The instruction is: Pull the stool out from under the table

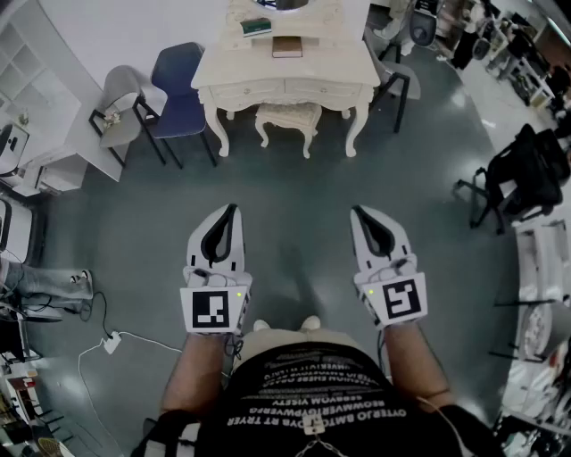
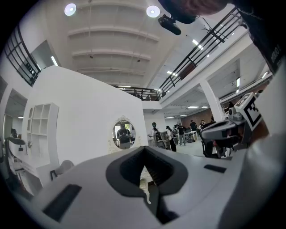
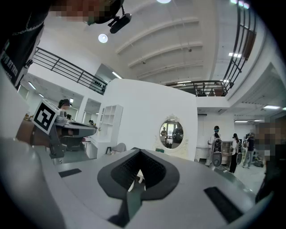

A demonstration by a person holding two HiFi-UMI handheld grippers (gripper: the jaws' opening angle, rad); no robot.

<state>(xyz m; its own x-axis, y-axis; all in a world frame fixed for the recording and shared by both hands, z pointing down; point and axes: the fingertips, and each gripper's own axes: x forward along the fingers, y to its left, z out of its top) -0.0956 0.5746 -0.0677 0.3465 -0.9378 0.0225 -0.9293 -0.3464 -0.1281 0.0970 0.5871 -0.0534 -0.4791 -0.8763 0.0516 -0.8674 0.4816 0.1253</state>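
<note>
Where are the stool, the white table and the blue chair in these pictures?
stool (image 1: 287,114), head view, on its cushioned seat.
white table (image 1: 332,64), head view, on a bare part of its top.
blue chair (image 1: 184,111), head view, on its seat.

Light in the head view falls evenly and softly from above. The grey floor (image 1: 294,205) carries only faint, diffuse shadows beneath the table (image 1: 285,85) and around the person's feet. Colours look cool and muted. Wide-angle bending curves the room towards the picture's edges, where detail smears. Both gripper views sit inside a dark round vignette. In the left gripper view 2 round ceiling lamps (image 2: 70,9) blow out to white glare, and a lamp (image 3: 103,38) in the right gripper view does likewise. The left gripper (image 2: 144,153) and right gripper (image 3: 139,154) loom soft and unfocused, while the distant oval mirror (image 3: 171,133) is fairly sharp.
</note>
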